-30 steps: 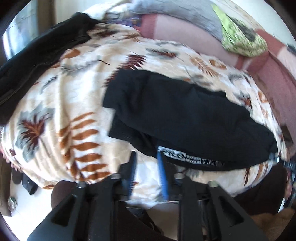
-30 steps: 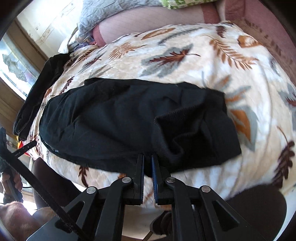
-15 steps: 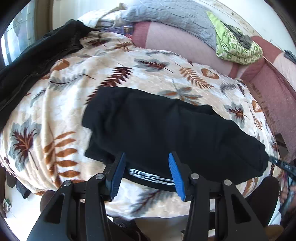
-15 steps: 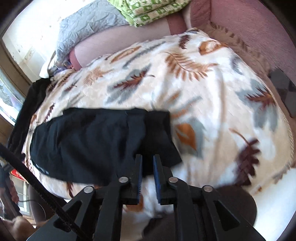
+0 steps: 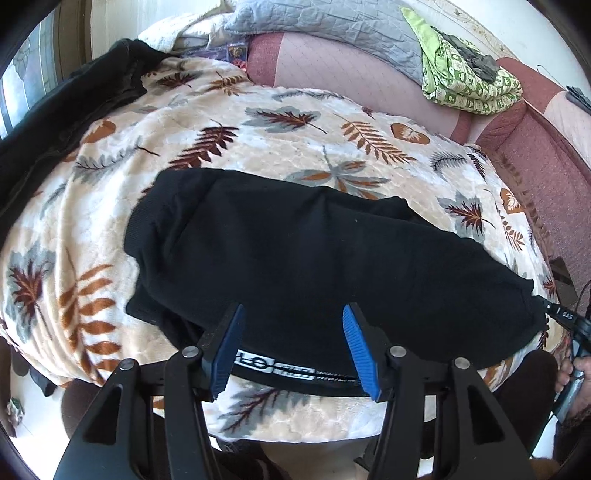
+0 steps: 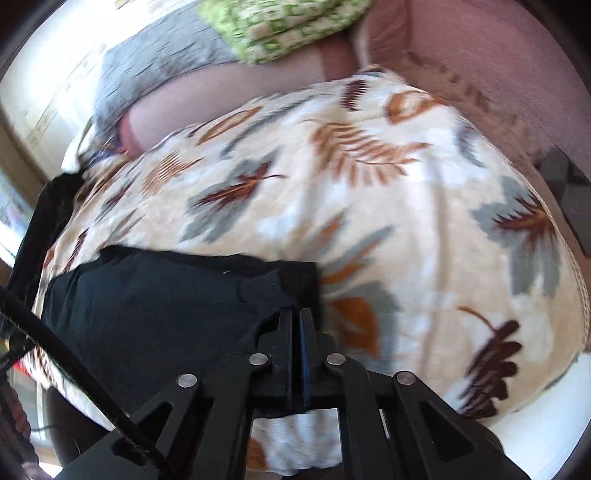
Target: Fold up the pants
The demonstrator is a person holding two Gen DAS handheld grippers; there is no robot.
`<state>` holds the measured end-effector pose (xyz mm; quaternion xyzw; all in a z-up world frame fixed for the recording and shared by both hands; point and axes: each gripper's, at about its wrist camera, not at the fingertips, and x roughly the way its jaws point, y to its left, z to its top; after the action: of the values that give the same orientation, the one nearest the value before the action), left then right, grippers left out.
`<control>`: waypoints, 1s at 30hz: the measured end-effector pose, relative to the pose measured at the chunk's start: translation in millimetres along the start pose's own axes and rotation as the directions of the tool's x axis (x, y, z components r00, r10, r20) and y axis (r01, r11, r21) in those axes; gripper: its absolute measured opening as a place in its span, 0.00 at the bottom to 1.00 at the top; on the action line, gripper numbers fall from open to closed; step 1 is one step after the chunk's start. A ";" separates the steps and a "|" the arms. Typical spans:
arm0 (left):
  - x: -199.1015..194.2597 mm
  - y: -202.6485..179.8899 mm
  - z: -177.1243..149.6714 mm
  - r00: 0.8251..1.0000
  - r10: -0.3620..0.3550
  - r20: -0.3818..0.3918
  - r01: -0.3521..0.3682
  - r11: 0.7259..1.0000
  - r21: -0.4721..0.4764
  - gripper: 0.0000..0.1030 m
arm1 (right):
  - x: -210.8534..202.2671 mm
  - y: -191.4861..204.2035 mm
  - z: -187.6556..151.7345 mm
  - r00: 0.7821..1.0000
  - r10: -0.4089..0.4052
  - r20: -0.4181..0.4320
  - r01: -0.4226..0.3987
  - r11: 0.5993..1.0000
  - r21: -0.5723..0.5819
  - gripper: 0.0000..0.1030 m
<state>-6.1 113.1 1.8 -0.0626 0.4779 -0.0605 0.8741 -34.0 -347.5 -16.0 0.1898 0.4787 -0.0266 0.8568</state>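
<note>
Black pants (image 5: 314,251) lie folded in a long band across a leaf-patterned blanket (image 5: 258,129), their waistband with white lettering (image 5: 280,369) at the near edge. My left gripper (image 5: 293,308) hovers over that waistband. Its jaws are opening; cloth lies beneath them and the blue pads (image 5: 229,350) do not press on it. In the right wrist view the pants (image 6: 155,306) fill the lower left, a ribbed cuff (image 6: 264,291) on top. My right gripper (image 6: 297,312) is shut at the pants' right end, and I see no cloth between its jaws.
A second black garment (image 5: 55,122) drapes over the blanket's far left. Behind stand a grey pillow (image 5: 332,29), a green patterned cloth (image 5: 469,81) and the pink sofa back (image 5: 535,166). Bare blanket (image 6: 424,240) lies right of the pants. A person's hand (image 5: 576,369) shows at the right edge.
The left jaws have spread wider and drawn back along the waistband. The right jaws opened slightly, then closed, and that view swung right, leaving the pants at lower left.
</note>
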 end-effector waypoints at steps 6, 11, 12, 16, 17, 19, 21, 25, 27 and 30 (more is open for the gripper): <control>11.4 -4.5 -4.4 0.999 0.001 -0.032 -0.001 1.000 0.010 0.55 | -1.0 -55.7 4.1 0.985 -0.172 -0.011 0.171 0.973 0.154 0.02; 24.4 -14.2 -10.3 0.999 -0.023 -0.048 0.024 0.999 0.031 0.56 | -22.6 -35.8 18.6 0.994 -0.097 0.058 0.091 0.991 0.099 0.05; 25.1 -19.6 -11.9 0.999 -0.013 -0.039 0.015 0.999 0.052 0.56 | -21.8 -23.3 24.1 0.996 -0.070 0.059 0.066 0.996 0.063 0.05; 21.3 -38.6 -20.9 1.000 0.001 0.004 -0.002 0.990 0.140 0.56 | 0.6 50.2 46.1 0.991 0.132 0.003 -0.131 0.987 -0.098 0.26; 19.7 -40.6 -22.6 1.000 -0.001 0.011 -0.001 0.988 0.152 0.56 | 9.8 74.1 50.7 0.980 0.197 -0.024 -0.199 0.970 -0.137 0.32; 17.0 -42.7 -24.7 1.000 -0.002 0.022 -0.002 0.986 0.165 0.57 | 30.0 123.5 60.4 0.951 0.298 -0.078 -0.308 0.927 -0.214 0.40; 14.1 -42.5 -25.3 0.999 -0.006 0.036 0.000 0.985 0.171 0.58 | 49.1 166.1 60.8 0.939 0.324 -0.120 -0.345 0.893 -0.289 0.40; 8.2 -40.8 -26.9 0.998 -0.018 0.061 0.007 0.984 0.177 0.60 | 102.1 242.4 68.0 0.912 0.328 -0.248 -0.405 0.822 -0.401 0.40; 6.4 -38.3 -26.8 0.997 -0.020 0.074 0.006 0.984 0.176 0.62 | 120.0 263.7 66.9 0.906 0.314 -0.285 -0.414 0.801 -0.433 0.40; 7.4 -32.6 -25.3 0.996 -0.026 0.081 0.013 0.987 0.158 0.63 | 142.4 281.8 66.3 0.896 0.286 -0.341 -0.423 0.783 -0.455 0.39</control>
<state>-25.0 78.4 -12.4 -0.0005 0.4343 -0.1038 0.8948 160.7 -90.2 -18.7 0.0412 0.5286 0.2905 0.7965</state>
